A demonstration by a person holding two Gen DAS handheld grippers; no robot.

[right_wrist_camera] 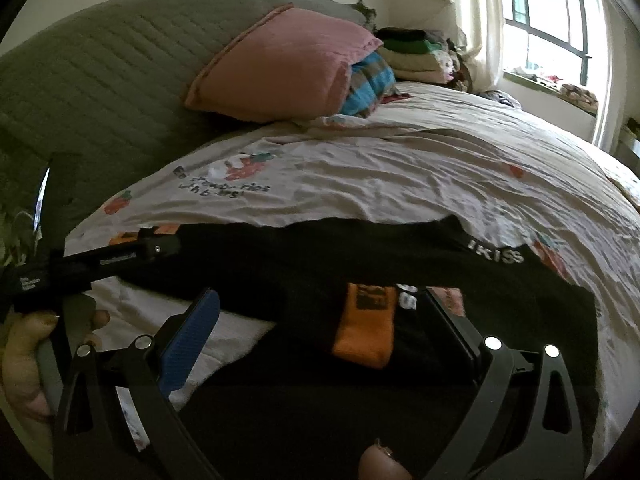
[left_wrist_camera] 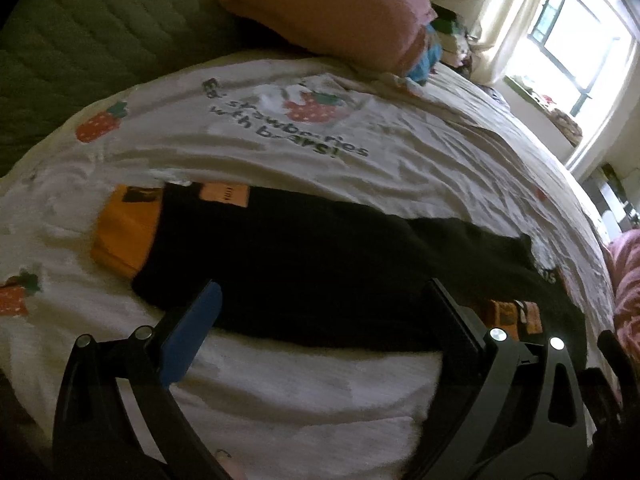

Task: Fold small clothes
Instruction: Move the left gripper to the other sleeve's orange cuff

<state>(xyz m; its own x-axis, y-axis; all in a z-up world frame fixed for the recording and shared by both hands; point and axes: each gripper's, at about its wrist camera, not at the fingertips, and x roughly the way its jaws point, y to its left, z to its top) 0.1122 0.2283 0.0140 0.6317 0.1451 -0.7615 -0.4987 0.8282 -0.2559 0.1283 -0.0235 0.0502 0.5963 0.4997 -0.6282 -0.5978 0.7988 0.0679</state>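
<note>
Left wrist view: left claw [left_wrist_camera: 324,320] is spread wide with nothing in it, hovering low over the near edge of the black garment [left_wrist_camera: 320,256] lying flat across the bed [left_wrist_camera: 280,392]. An orange patch [left_wrist_camera: 124,236] pokes out at its far left end.

Right wrist view: right claw [right_wrist_camera: 324,320] is also wide apart and empty, right above the cloth near an orange label [right_wrist_camera: 366,328]. The hand [right_wrist_camera: 24,360] holding the left tool shows at the left.

I'd pinch the near hem with both at once, evenly spaced, then lift and carry it over flat so it doesn't bunch.
</note>
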